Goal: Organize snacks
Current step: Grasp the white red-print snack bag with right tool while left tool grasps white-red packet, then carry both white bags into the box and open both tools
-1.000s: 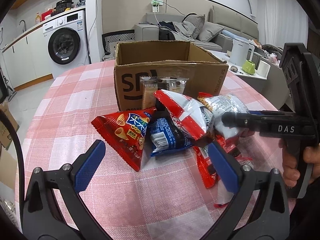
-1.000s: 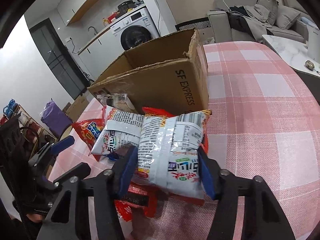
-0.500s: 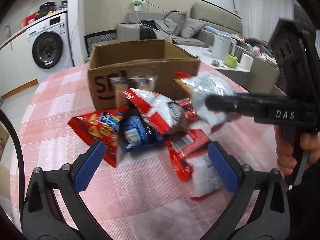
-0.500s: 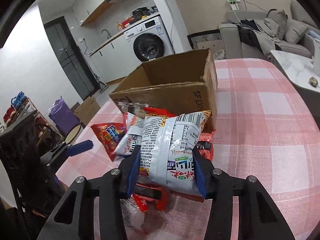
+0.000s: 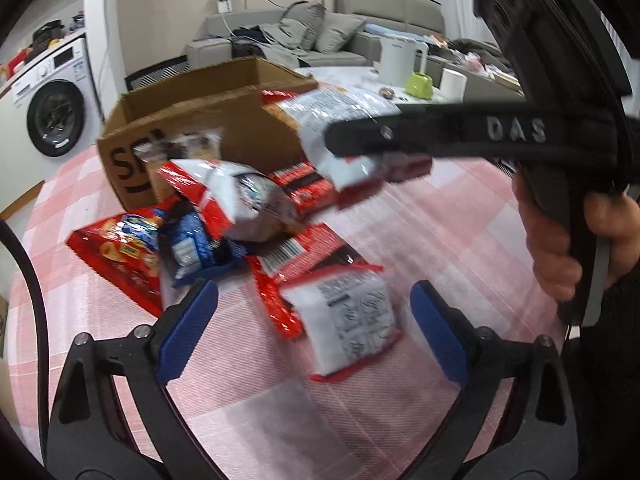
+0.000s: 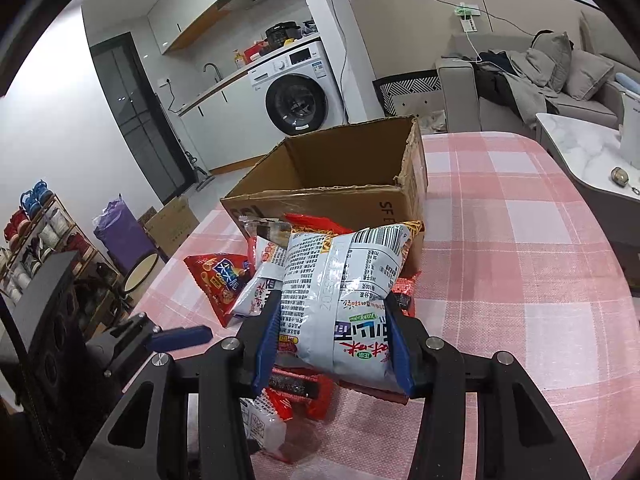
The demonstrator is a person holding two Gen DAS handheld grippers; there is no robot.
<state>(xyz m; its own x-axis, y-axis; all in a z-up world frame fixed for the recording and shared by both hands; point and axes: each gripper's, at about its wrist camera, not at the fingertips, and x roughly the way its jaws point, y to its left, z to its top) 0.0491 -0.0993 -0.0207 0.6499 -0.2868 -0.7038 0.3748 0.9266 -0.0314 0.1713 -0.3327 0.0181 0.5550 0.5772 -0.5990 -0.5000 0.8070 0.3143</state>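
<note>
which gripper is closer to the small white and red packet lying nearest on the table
Left. The left gripper has its open fingers either side of the small packet. The right gripper is lifted above the pile, shut on a big white bag.

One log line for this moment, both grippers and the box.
right gripper: shut on white snack bag, lifted | left gripper: open, jaws just narrowing around white-red packet on table | cardboard box: empty as far as visible

A white washing machine (image 6: 298, 90) under a counter, a grey sofa (image 6: 560, 76), pale walls.
</note>
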